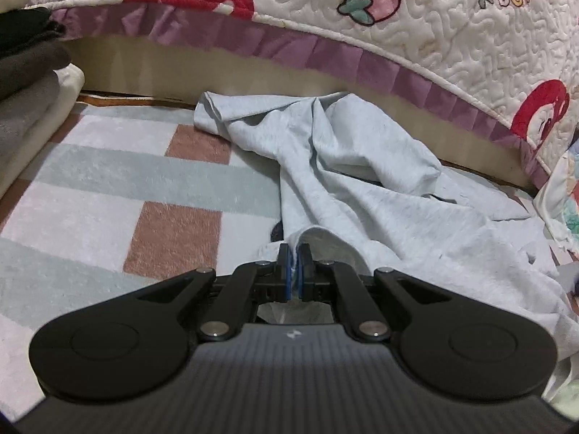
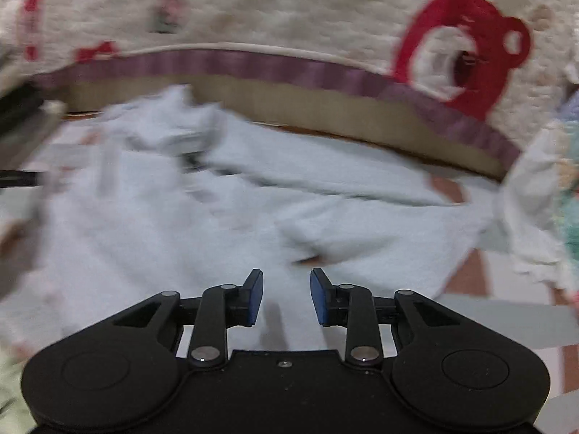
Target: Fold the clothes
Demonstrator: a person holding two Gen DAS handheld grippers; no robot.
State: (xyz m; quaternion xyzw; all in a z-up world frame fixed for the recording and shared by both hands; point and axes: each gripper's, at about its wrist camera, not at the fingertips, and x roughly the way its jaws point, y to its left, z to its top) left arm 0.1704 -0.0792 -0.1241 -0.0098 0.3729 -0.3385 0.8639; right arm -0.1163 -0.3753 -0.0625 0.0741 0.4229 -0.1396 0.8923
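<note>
Checked rug [image 1: 108, 181] below a quilted bedspread [image 1: 434, 36]: the pale blue garment [image 1: 362, 188] sprawls ahead, its edge pinched tight in the left gripper [image 1: 297, 253]; the right gripper [image 2: 286, 289] hovers half-open, empty, fabric just ahead.

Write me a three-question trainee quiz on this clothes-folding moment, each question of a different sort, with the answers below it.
1. True or false: the left gripper is shut on a fold of the light blue garment.
2. Multiple choice: the right gripper is (A) shut on the garment, (B) open above the garment with nothing between its pads, (C) holding a hanger.
3. Fill in: behind the garment hangs a quilted bedspread edged with a ______ frill.

Key
1. True: its blue pads pinch the cloth.
2. B.
3. Purple.
</note>
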